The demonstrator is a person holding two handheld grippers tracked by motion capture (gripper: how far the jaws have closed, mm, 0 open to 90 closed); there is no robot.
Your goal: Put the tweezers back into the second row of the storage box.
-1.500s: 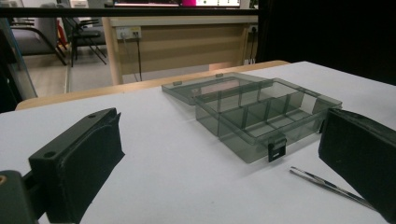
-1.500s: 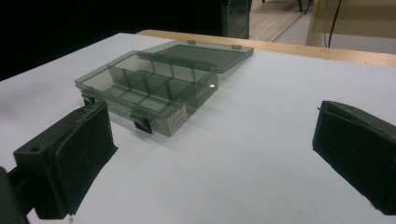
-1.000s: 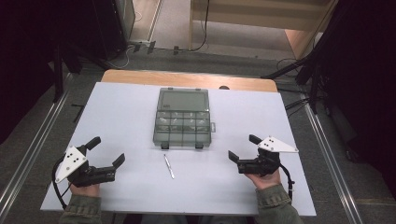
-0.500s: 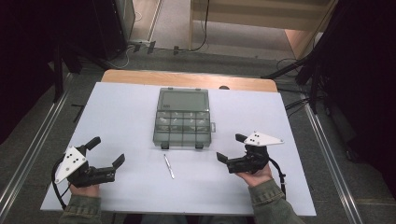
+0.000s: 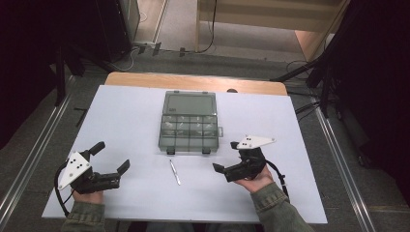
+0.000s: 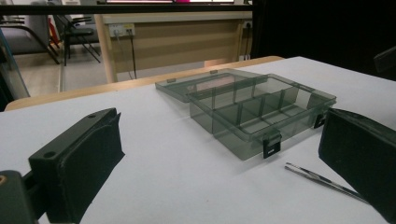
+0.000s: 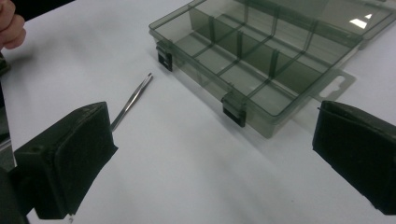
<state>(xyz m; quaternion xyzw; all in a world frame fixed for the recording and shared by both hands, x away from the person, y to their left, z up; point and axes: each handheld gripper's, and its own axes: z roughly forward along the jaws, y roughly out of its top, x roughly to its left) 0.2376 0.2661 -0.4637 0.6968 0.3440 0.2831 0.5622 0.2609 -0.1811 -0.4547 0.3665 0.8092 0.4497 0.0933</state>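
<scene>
Tweezers [image 5: 174, 171] lie flat on the white table [image 5: 125, 116], just in front of a smoky clear compartment box [image 5: 188, 128] whose lid is folded back flat toward the far edge. The box sits near the middle of the table, its dividers marking out small cells (whether anything lies in them cannot be told from here), with two dark latches [image 5: 171, 151] on its near wall. A person's two hands come in from the near edge, each holding a black two-jaw gripper. The left gripper [image 5: 112, 157], at the near left corner and well apart from the box, has its jaws spread wide with nothing between them; its own camera looks across bare tabletop to the box [image 6: 261, 112] and the tweezers [image 6: 322, 182] beside its far jaw. The right gripper [image 5: 226, 158], just right of the tweezers and near the box's front right corner, is likewise released, jaws apart and empty; its view shows the tweezers [image 7: 133, 100] running behind one pad and the box [image 7: 261, 60] beyond. A grey three-cornered plate [image 5: 255, 141] tops the right gripper, and a wooden strip [image 5: 193, 83] edges the table's far side.
</scene>
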